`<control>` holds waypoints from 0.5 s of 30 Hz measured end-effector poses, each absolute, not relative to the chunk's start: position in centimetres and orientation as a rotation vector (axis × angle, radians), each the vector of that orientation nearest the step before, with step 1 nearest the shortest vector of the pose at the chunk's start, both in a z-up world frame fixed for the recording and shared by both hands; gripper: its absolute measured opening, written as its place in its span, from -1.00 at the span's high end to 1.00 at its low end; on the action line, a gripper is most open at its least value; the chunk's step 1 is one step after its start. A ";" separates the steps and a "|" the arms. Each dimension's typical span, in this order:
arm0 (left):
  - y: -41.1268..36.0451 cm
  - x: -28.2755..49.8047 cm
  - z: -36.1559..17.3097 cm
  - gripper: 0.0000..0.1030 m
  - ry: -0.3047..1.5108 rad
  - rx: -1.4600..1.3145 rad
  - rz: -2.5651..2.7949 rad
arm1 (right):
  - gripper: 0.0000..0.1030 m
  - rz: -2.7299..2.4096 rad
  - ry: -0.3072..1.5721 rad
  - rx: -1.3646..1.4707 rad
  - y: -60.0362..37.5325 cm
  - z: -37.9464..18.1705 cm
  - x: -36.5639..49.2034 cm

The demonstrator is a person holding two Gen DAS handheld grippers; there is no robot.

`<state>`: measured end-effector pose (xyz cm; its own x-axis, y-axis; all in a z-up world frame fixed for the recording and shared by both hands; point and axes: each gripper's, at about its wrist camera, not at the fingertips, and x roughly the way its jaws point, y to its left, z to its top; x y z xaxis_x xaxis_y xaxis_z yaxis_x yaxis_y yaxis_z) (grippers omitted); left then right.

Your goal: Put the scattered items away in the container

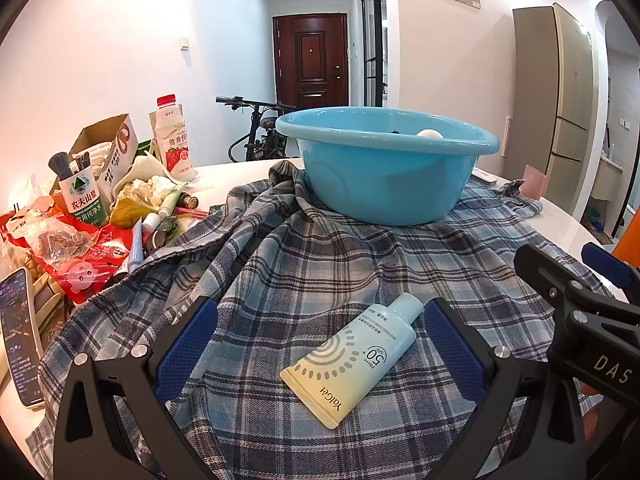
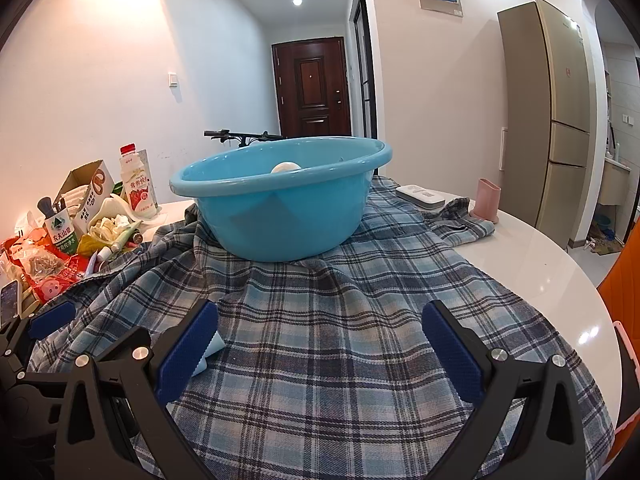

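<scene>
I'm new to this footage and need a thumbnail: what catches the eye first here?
The big blue basin dominates, sitting on a plaid cloth at the table's middle, something white inside. In front of it a sunscreen tube lies on the cloth between the open left gripper fingers. Far left, a clutter pile of bottles and wrappers.

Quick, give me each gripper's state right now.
Left gripper: open, around the sunscreen tube on the plaid cloth, not gripping.
Right gripper: open, holding nothing.
</scene>
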<state>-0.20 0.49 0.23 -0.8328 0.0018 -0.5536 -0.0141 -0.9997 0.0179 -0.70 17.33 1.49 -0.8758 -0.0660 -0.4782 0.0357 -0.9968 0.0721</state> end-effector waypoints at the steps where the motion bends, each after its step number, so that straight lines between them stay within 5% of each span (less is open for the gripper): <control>1: 0.5 -0.2 0.2 -0.99 0.033 -0.906 2.999 | -1.00 -2.991 -0.097 0.767 17.3 1.5 -0.7; 15: 0.5 -0.2 0.3 -0.99 0.032 -0.901 3.000 | -1.00 -2.992 -0.096 0.765 17.3 1.5 -0.8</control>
